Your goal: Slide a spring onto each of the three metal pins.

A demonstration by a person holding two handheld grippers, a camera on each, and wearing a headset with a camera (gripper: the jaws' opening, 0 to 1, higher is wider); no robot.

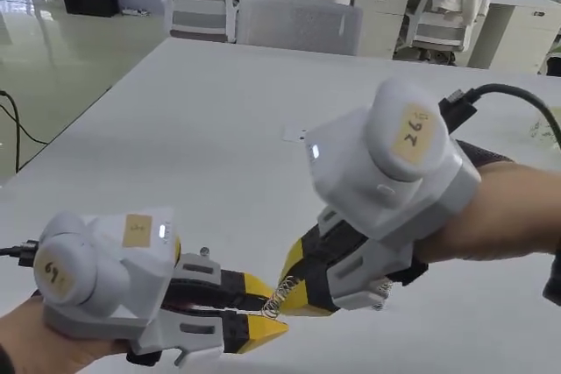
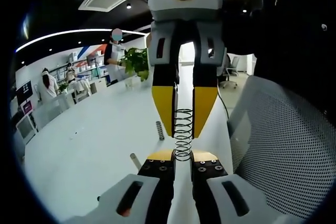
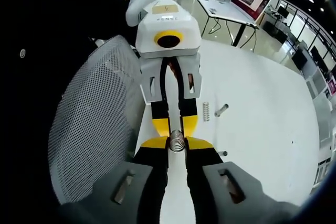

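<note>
Left gripper (image 1: 270,311) and right gripper (image 1: 296,288) meet tip to tip over the worktop (image 1: 219,129).
Right pinches the spring (image 2: 183,132), long axis running straight into the left's narrowed jaws; their hold I cannot tell.

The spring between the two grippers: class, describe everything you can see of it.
The spring is a small open coil of thin, bright wire, metal by its look, and appears unbent. It is held above the white table, spanning the two sets of yellow-tipped jaws: one end sits between the tips of the left gripper, the other between the tips of the right gripper. Nothing else touches it.
</note>
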